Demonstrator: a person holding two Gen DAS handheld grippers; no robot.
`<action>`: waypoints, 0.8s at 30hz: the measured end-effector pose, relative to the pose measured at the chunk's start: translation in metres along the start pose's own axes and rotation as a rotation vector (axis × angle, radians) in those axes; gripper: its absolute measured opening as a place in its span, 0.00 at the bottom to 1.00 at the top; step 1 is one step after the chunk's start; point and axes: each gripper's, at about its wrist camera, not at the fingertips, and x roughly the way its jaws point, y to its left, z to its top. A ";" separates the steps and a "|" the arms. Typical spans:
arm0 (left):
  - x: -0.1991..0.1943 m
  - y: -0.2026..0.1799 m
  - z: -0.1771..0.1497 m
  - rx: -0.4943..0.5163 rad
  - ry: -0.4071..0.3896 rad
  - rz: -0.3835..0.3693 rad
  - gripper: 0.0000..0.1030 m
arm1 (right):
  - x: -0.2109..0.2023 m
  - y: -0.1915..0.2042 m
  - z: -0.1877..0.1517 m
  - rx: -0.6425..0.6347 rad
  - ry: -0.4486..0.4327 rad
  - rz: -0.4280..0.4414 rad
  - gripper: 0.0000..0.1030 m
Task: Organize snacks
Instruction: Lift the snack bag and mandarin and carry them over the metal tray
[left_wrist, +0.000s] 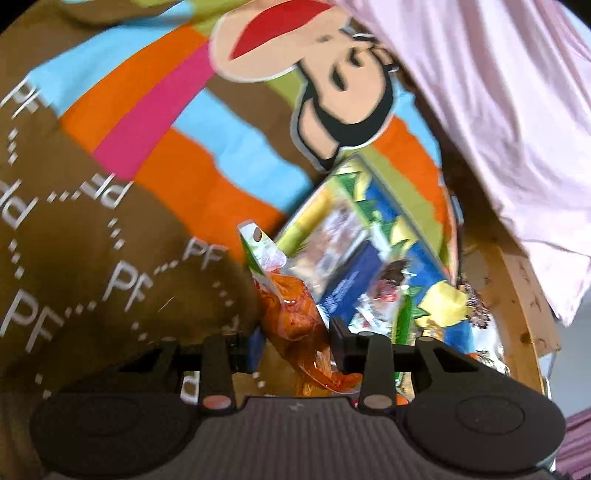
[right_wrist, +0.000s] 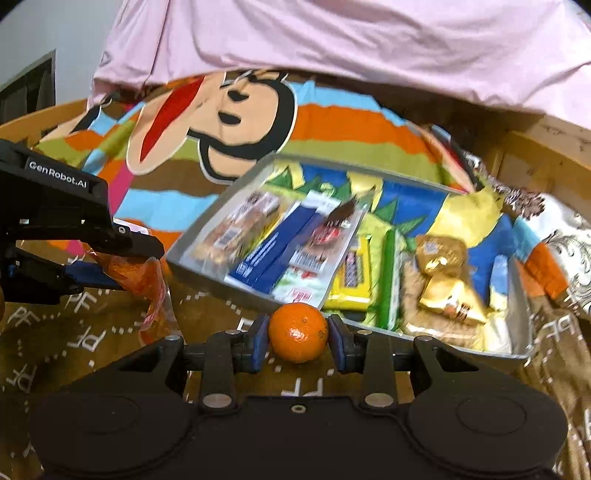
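Orange mandarin (right_wrist: 297, 332) sits pinched between the right gripper (right_wrist: 297, 338) jaws, just beside the tray (right_wrist: 207, 225) near rim. Left gripper (left_wrist: 295, 343) jaws clamp an orange snack packet (left_wrist: 295, 317) over bare brown cloth (left_wrist: 92, 240).

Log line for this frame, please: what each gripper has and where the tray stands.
left gripper: shut on orange snack packet | right gripper: shut on mandarin | tray: ahead, holding packaged snacks

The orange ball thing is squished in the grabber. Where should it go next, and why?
Probably a short carry forward over the near rim of the snack tray. The right hand-held gripper is shut on the mandarin orange, which sits just in front of that rim, and the other snacks already lie inside. The left hand-held gripper holds an orange snack packet.
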 end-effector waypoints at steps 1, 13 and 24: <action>-0.001 -0.003 0.001 0.017 -0.008 -0.011 0.39 | -0.002 -0.002 0.001 0.002 -0.010 -0.003 0.35; 0.027 -0.080 0.012 0.266 -0.054 -0.139 0.39 | -0.013 -0.058 0.038 0.006 -0.178 -0.083 0.35; 0.123 -0.164 0.025 0.288 0.027 -0.180 0.39 | 0.000 -0.162 0.049 0.208 -0.114 -0.190 0.36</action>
